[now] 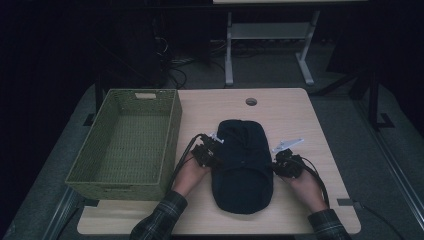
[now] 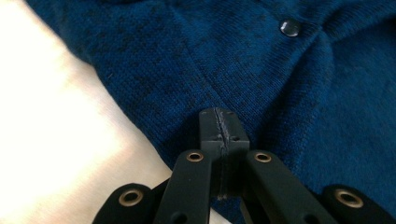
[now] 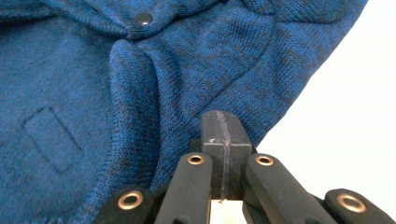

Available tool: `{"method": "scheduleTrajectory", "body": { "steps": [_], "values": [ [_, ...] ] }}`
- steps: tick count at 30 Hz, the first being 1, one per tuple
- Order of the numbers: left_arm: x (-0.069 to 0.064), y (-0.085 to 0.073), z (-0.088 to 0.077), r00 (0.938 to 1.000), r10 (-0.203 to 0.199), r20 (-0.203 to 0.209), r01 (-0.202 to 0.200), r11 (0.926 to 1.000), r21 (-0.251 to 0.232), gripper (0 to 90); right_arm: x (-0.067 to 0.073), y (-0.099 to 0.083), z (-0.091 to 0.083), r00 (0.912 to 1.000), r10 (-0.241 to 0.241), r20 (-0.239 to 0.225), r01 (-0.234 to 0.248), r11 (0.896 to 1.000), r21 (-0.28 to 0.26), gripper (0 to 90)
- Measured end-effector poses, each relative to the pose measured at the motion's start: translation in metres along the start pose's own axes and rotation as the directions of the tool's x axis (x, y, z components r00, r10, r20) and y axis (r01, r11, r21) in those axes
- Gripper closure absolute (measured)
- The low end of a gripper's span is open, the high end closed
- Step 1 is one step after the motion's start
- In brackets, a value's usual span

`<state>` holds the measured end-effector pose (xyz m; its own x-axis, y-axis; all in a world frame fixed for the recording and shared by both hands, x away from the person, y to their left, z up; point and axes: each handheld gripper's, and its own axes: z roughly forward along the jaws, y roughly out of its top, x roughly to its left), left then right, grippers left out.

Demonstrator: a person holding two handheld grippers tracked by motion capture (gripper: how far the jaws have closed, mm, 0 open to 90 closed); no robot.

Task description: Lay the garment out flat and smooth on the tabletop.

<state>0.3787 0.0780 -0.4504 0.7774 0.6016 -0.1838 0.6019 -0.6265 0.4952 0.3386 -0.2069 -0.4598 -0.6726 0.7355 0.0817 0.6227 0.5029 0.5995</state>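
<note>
The jaws of both grippers are pressed fully together, with nothing caught between them. The left gripper (image 1: 210, 152) sits at the left edge of the dark blue cap (image 1: 242, 165), its closed tips resting at the knitted fabric just inside that edge, as the left gripper view shows (image 2: 219, 128). The right gripper (image 1: 284, 162) sits at the cap's right edge, its closed tips likewise at the fabric near the rim (image 3: 223, 133). The cap lies flat on the worktop (image 1: 295, 115), between the two grippers, with a small dark stud (image 2: 290, 27) on its crown. To the left of the cap, well apart from it, stands a green woven basket (image 1: 172, 132). Beyond the cap, a round hole (image 1: 251, 101) is set in the worktop.
</note>
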Motion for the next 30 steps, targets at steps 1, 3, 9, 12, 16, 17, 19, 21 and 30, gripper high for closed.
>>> {"method": "scheduleTrajectory", "body": {
  "steps": [1, 3, 9, 12, 16, 17, 19, 21, 30],
  "values": [
    [-0.001, -0.002, -0.001, 0.9999, 0.012, 0.002, -0.012, 0.9999, 0.001, 90.0, 0.001, 0.000, 0.000, 1.0000, -0.006, 0.003, 0.006, 1.000, 0.002, 89.8],
    [-0.004, -0.005, -0.002, 0.9998, 0.018, 0.004, -0.018, 0.9998, -0.002, 90.0, 0.004, -0.001, -0.001, 0.9998, -0.019, 0.009, 0.019, 1.000, 0.009, 89.8],
    [-0.011, -0.009, -0.003, 0.9996, 0.028, 0.003, -0.028, 0.9996, -0.004, 90.0, 0.011, -0.002, -0.004, 0.9989, -0.046, 0.013, 0.045, 0.999, 0.028, 89.8],
    [-0.014, -0.012, -0.004, 0.9992, 0.039, 0.012, -0.039, 0.9992, 0.003, 90.0, 0.014, -0.006, -0.005, 0.9992, -0.039, 0.012, 0.039, 0.999, 0.015, 89.8],
    [-0.018, -0.015, -0.005, 0.9980, 0.061, 0.018, -0.061, 0.9981, 0.007, 90.0, 0.017, -0.012, -0.009, 0.9993, -0.037, -0.003, 0.037, 0.999, 0.015, 89.8],
    [-0.019, -0.016, -0.005, 0.9978, 0.064, 0.019, -0.064, 0.9979, 0.008, 90.0, 0.018, -0.013, -0.010, 0.9991, -0.041, -0.004, 0.041, 0.999, 0.018, 89.8],
    [-0.022, -0.017, -0.006, 0.9976, 0.067, 0.019, -0.067, 0.9977, 0.007, 90.0, 0.020, -0.014, -0.011, 0.9987, -0.051, -0.005, 0.051, 0.998, 0.021, 89.8],
    [-0.024, -0.019, -0.006, 0.9976, 0.067, 0.020, -0.067, 0.9978, 0.004, 90.0, 0.021, -0.016, -0.012, 0.9986, -0.052, -0.009, 0.052, 0.998, 0.018, 89.8],
    [-0.035, -0.028, -0.009, 0.9960, 0.081, 0.039, -0.082, 0.9965, 0.016, 90.0, 0.029, -0.027, -0.019, 0.9972, -0.062, -0.043, 0.063, 0.998, 0.010, 89.7]
  ]
}}
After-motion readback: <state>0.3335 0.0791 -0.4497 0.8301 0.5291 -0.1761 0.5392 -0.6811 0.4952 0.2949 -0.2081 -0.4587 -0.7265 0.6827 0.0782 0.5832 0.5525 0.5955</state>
